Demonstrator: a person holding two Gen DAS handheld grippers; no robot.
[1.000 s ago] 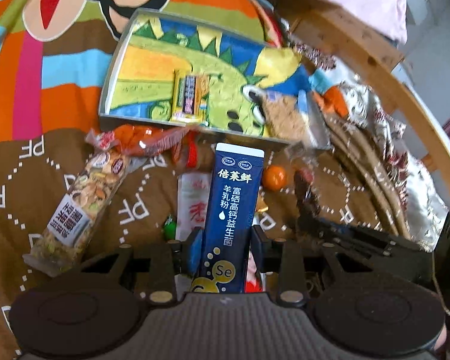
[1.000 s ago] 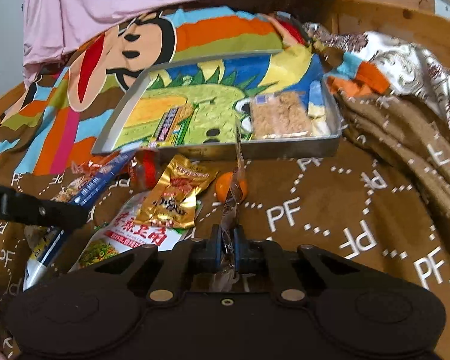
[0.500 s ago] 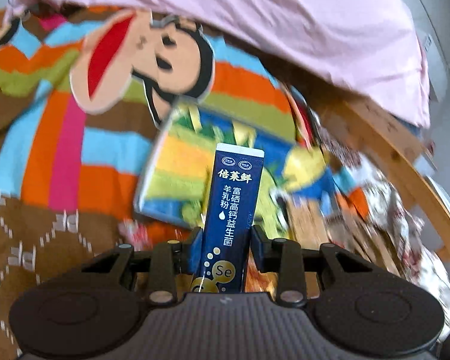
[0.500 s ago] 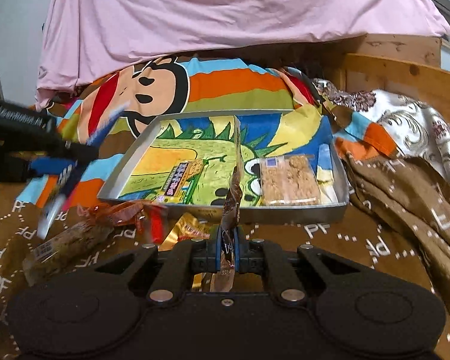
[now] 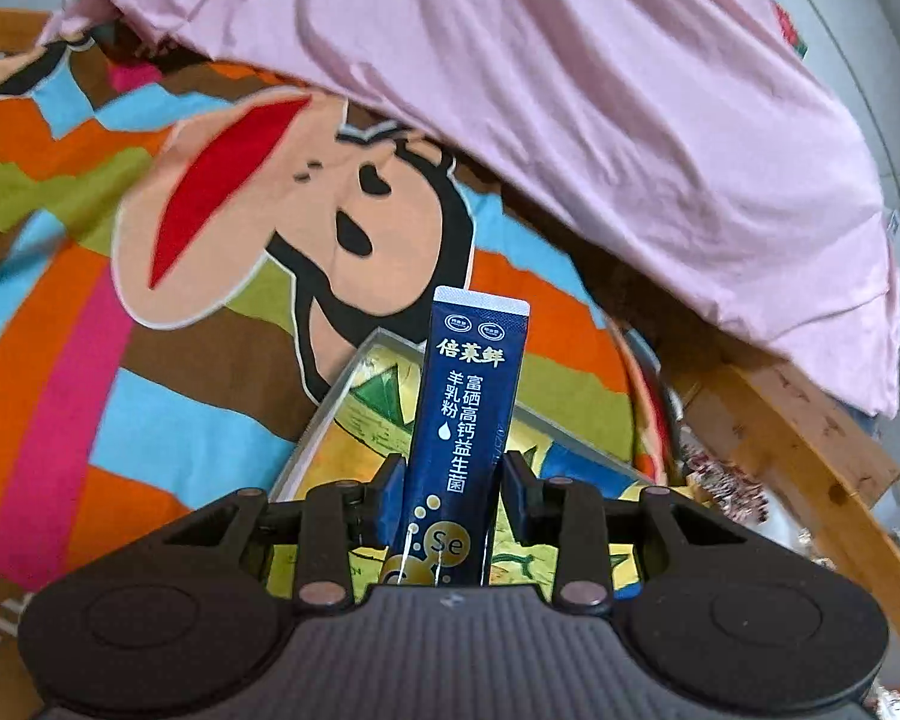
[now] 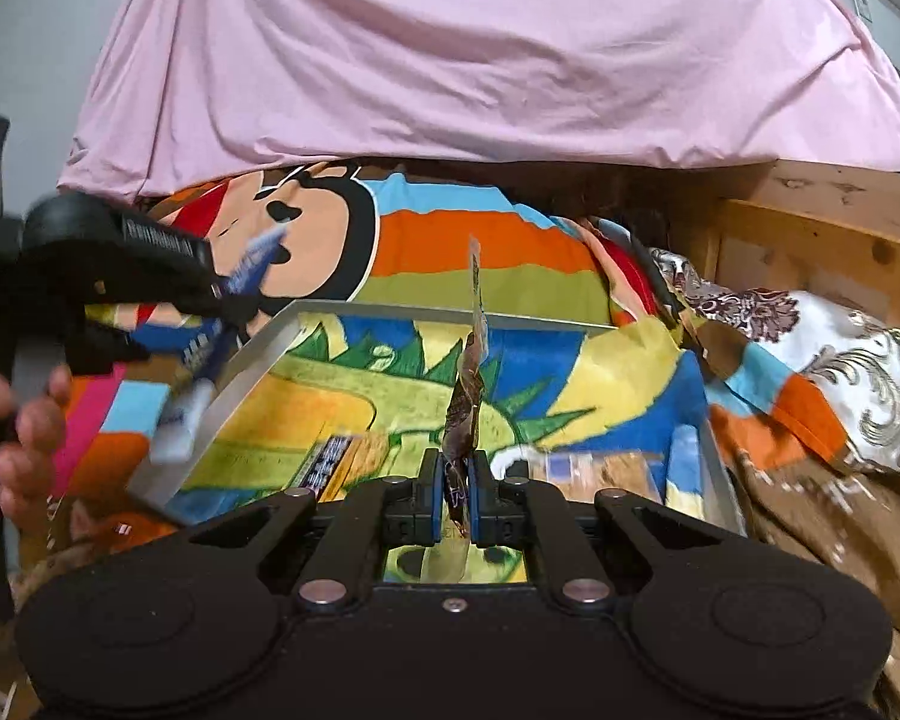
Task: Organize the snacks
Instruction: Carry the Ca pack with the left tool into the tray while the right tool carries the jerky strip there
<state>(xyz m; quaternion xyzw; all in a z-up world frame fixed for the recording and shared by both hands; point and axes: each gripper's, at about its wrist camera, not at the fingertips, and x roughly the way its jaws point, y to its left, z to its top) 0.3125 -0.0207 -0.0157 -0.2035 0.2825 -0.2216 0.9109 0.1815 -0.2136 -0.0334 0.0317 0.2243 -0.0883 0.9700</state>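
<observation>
- Two snacks hang above the printed metal tray (image 6: 258, 354), no longer over the brown blanket as a second ago.
- Left gripper (image 5: 450, 480) clamps a dark blue stick sachet (image 5: 468, 414) near the tray's left rim.
- Right gripper (image 6: 456, 498) pinches a thin brown twisted wrapper (image 6: 465, 408) over the middle.
- Release probably comes next.

A home bedroom: a bed spread with a striped cartoon-monkey blanket (image 5: 222, 252) fills the frame's middle, a pink sheet (image 6: 480, 48) drapes across the top, and a wooden bed frame (image 6: 810, 228) edges the right side.
</observation>
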